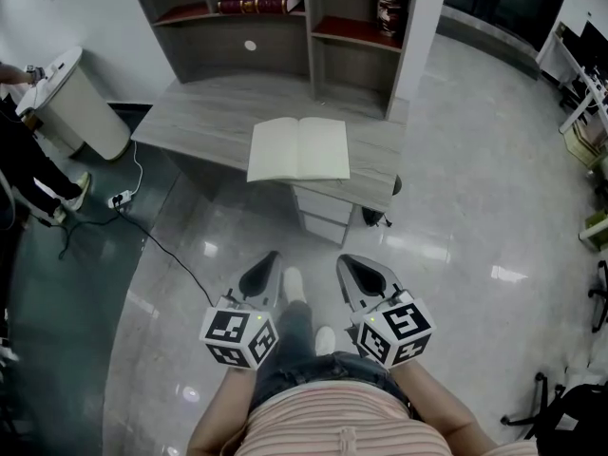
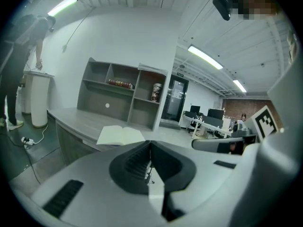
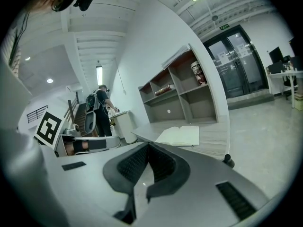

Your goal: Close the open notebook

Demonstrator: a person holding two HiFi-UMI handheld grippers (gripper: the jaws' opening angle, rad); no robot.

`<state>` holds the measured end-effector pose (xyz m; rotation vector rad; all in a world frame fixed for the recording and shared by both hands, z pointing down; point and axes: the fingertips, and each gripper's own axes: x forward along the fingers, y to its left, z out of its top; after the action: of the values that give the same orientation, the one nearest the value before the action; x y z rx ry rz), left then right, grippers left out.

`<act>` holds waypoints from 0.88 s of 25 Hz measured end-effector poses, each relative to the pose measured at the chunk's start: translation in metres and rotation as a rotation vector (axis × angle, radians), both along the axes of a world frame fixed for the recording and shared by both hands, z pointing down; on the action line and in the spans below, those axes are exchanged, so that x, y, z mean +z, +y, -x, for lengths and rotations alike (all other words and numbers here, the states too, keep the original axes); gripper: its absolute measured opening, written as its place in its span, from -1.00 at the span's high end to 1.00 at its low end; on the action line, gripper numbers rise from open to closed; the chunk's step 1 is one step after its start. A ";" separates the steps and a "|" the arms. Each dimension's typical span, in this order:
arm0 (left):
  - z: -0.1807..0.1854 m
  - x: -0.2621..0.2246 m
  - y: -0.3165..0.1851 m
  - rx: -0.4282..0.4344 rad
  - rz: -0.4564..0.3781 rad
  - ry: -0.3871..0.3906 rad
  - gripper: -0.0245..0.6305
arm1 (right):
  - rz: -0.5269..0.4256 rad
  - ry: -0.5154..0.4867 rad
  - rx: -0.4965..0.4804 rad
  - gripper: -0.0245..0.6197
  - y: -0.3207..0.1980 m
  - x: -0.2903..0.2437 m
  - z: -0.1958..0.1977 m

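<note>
The open notebook (image 1: 298,148) lay flat on the desk (image 1: 195,122), at the front edge and nearer the right front corner than the left. Both exposed pages were blank; no writing was visible on them.

The left gripper (image 1: 273,255) was fully closed, its jaw tips meeting with nothing between them. The right gripper (image 1: 345,258) was likewise closed at the tips and held nothing. Both grippers were over the floor, close to the person's body and well apart from the desk and the notebook. Each marker cube carried black-and-white square patterns only.

A shelf unit (image 1: 256,46) stood along the rear edge of the desk. A red book (image 1: 258,5) lay in an upper compartment; the gold marks on its spine were too small to read. A canister (image 1: 391,3) stood in the right-hand compartment, and its label could not be read.

A white bin (image 1: 71,103) stood off the left end of the desk, beside another person (image 1: 24,164). A power strip (image 1: 121,198) lay on the floor near the left front corner.
</note>
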<state>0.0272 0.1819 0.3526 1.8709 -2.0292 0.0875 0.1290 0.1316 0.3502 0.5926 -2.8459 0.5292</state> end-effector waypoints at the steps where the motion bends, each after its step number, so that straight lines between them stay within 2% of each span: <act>1: 0.002 0.000 -0.002 0.001 0.002 -0.002 0.89 | 0.003 -0.002 -0.003 0.90 -0.001 0.000 0.003; 12: 0.049 0.016 -0.042 -0.003 0.031 0.024 0.89 | 0.034 0.031 -0.012 0.90 -0.035 0.013 0.041; 22: 0.125 0.031 -0.107 0.000 0.060 0.076 0.89 | 0.060 0.082 0.017 0.90 -0.098 0.022 0.105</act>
<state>-0.0974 0.0752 0.3840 1.8104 -1.9544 0.0756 0.0238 0.0332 0.3722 0.6135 -2.7399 0.5776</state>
